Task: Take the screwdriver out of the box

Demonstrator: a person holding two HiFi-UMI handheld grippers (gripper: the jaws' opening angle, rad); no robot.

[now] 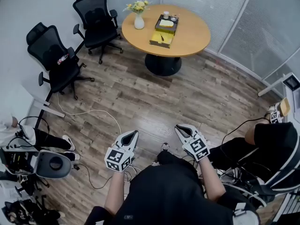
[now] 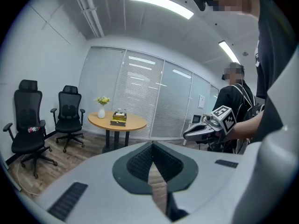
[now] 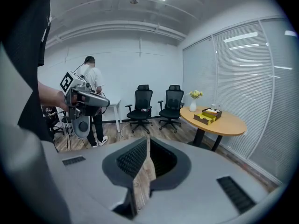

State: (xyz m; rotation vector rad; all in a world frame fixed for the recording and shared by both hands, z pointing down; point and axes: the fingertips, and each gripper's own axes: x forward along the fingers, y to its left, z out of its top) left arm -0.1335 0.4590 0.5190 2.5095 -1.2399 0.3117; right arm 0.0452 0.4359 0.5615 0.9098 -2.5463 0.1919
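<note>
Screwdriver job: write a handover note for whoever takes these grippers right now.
Left gripper: jaws together, empty, held low in front of the person.
Right gripper: the same, jaws together, empty.
The yellow box sits on the round table across the room, next to a dark tray. A slim dark item lying in it is probably the screwdriver, but it is too small to be sure.
Done: nothing yet.
Left: walk to the table, open a gripper, grasp the screwdriver and lift it out.

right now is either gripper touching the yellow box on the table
Apart. The head view shows the left gripper and right gripper far back, with a stretch of floor between them and the yellow box.
</note>
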